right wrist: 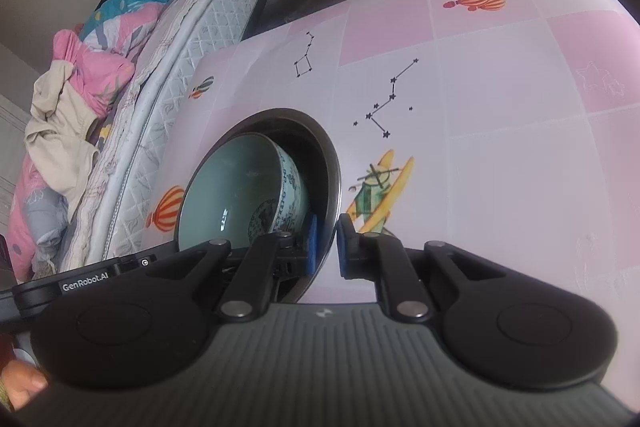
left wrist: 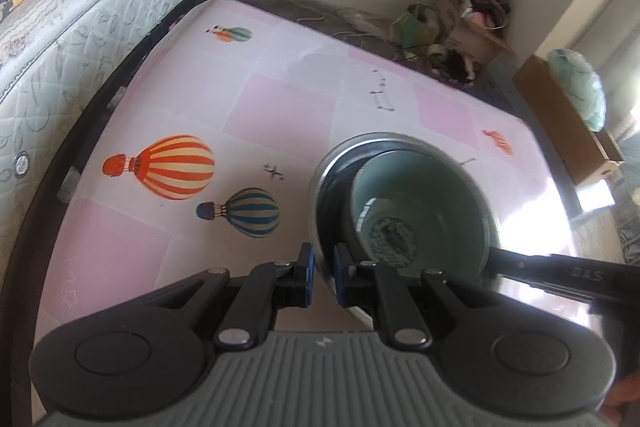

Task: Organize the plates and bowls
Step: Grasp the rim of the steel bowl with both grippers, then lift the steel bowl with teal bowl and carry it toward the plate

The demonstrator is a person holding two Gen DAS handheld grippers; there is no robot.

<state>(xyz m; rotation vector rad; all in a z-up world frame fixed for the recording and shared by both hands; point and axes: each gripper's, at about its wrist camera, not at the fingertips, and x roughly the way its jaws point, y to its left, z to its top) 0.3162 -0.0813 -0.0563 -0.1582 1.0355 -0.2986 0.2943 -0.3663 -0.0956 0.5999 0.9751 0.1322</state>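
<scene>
Pinching the rim of the steel bowl (left wrist: 325, 183) from opposite sides, both tongs are pressed onto its thin edge.

Left gripper (left wrist: 322, 277) clamps the near-left rim; right gripper (right wrist: 327, 243) clamps the right rim; inside leans a pale green ceramic bowl (right wrist: 236, 195), tilted; the steel bowl sits on the pink balloon-print table (left wrist: 168, 99); a mattress (left wrist: 92, 15) runs just beside the table.

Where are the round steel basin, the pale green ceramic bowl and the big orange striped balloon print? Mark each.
Round steel basin (left wrist: 320, 187): left wrist view, left rim.
Pale green ceramic bowl (right wrist: 236, 187): right wrist view, inner wall.
Big orange striped balloon print (left wrist: 176, 167): left wrist view, middle of the envelope.
</scene>
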